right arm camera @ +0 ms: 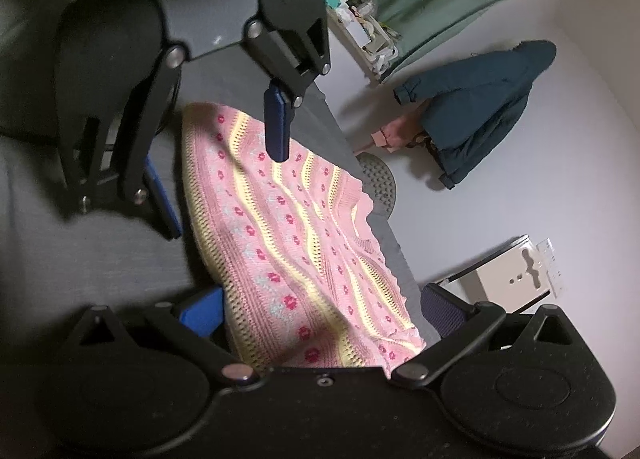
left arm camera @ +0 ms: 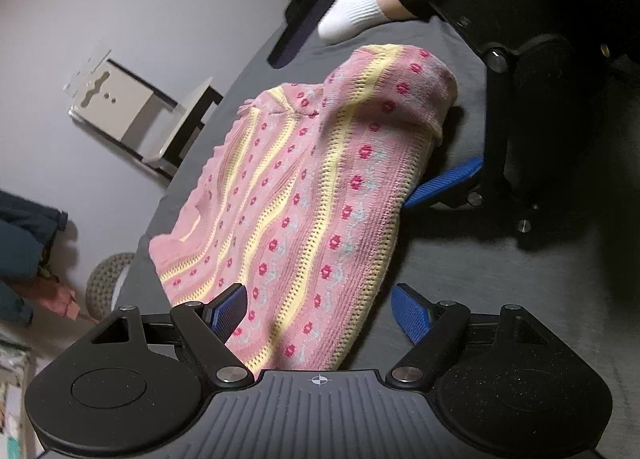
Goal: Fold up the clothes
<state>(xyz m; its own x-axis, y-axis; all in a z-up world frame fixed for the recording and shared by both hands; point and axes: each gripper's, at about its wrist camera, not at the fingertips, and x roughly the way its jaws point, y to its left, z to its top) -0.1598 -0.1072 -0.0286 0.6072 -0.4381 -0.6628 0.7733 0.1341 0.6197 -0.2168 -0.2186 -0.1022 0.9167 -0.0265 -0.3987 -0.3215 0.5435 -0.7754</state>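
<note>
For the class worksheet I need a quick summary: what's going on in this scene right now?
A person is folding a pink knitted sweater on a grey surface with a handheld claw in each hand. The left claw and right claw are at opposite ends of the garment, both open, fingers straddling its edges without pinching. The sweater is already partly doubled over but still rumpled. A white-socked foot shows beyond it.

Near end of pink knit garment (left arm camera: 304, 211) hidden under left gripper (left arm camera: 320, 313) body. Right gripper (right arm camera: 320, 307) body covers its other end. Person's socked foot (left arm camera: 352, 15) half behind black linkage. Far finger's blue pad (left arm camera: 444, 179) partly tucked behind cloth.
</note>
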